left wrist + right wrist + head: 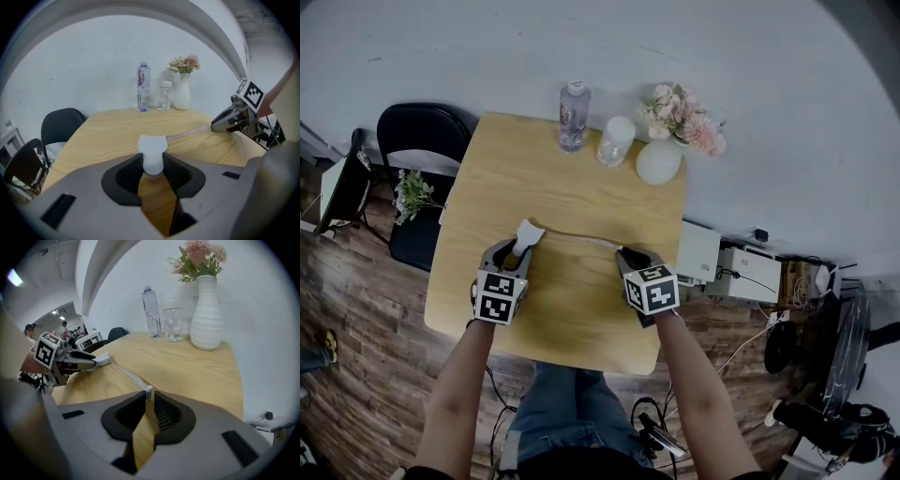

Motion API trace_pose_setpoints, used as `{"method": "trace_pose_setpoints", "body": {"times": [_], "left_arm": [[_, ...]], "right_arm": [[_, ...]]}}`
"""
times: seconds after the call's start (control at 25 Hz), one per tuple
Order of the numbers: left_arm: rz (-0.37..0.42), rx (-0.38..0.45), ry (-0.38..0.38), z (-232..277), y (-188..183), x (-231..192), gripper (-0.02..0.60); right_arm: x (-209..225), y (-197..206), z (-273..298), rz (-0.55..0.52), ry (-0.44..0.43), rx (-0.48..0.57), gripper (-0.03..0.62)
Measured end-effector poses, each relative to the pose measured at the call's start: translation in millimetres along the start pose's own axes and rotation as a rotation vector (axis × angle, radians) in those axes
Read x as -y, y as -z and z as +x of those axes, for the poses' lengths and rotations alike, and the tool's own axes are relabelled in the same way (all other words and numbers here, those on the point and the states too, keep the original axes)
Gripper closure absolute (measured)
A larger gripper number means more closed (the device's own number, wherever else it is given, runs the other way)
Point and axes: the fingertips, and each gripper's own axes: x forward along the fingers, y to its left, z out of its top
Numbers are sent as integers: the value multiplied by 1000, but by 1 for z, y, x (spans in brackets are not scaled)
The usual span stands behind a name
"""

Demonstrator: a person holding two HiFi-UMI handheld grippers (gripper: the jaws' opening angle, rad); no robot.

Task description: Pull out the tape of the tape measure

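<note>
White plastic, light and rigid by its look, the tape measure case (152, 146) sits clamped in the left gripper (152, 160) jaws over the desk (572, 187). The right gripper (147, 398) jaws pinch the end tab (148, 391), the best hold on the thin, probably slippery tape (123, 371).

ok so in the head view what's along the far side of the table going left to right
water bottle → clear jar → white vase

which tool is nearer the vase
Right. The right tool, pinching the tape end, is in front of the white vase; the left tool, gripping the tape measure, is farther left.
</note>
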Motion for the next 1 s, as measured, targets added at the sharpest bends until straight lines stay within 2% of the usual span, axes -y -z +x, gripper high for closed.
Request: {"method": "trace_pose_setpoints", "body": {"times": [0.04,0.12,0.2,0.24,0.32,0.4,1.0], "left_arm": [[14,-11,-11,1,3,0,443],[43,-34,-37,3,7,-1,443],[59,-46,-57,3,7,-1,443],[59,-48,-63,2,6,-1,423],[54,-46,-69,1,2,0,371],[50,-33,-69,-3,-4,2,353],[-9,94,-106,-52,-63,3,353]], "right_arm": [[-1,0,0,-6,-3,-2,536],[-3,2,0,-15,-12,-12,451],[-5,2,-1,-22,-19,-16,429],[-6,1,-3,-24,-20,-14,424],[-8,0,-7,-26,-21,-8,417],[-9,-3,-12,-29,-21,-1,416],[-20,-43,-64,-98,-19,90,420]]}}
